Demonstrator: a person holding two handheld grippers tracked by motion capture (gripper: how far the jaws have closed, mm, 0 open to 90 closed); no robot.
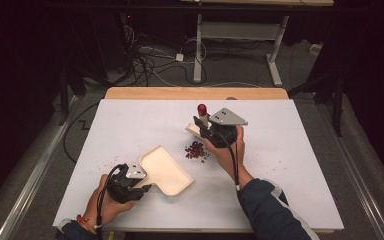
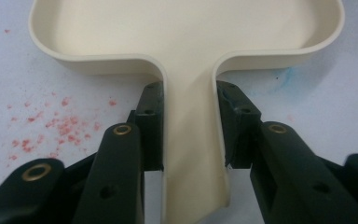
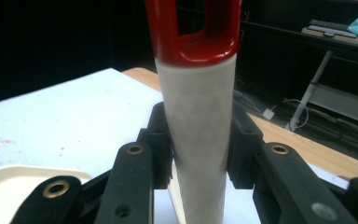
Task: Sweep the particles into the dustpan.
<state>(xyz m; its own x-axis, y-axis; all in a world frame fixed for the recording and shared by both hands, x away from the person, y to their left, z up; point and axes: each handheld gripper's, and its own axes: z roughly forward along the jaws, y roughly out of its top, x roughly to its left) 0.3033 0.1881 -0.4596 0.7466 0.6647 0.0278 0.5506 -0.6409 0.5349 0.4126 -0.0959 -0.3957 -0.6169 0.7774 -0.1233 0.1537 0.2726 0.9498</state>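
Left gripper [image 2: 186,135] pinches the dustpan [image 1: 164,170] handle; right gripper [image 3: 200,154] clamps the brush [image 3: 199,140] beside the crumbs [image 1: 196,150]. Next, sweep them panward.

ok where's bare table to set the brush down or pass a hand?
Free: the far left of the table, beyond the dustpan; the right side, past the right gripper; the near strip by the front edge. Crowded: the middle, where the red crumb pile lies between dustpan and brush. The left gripper holds the dustpan handle.
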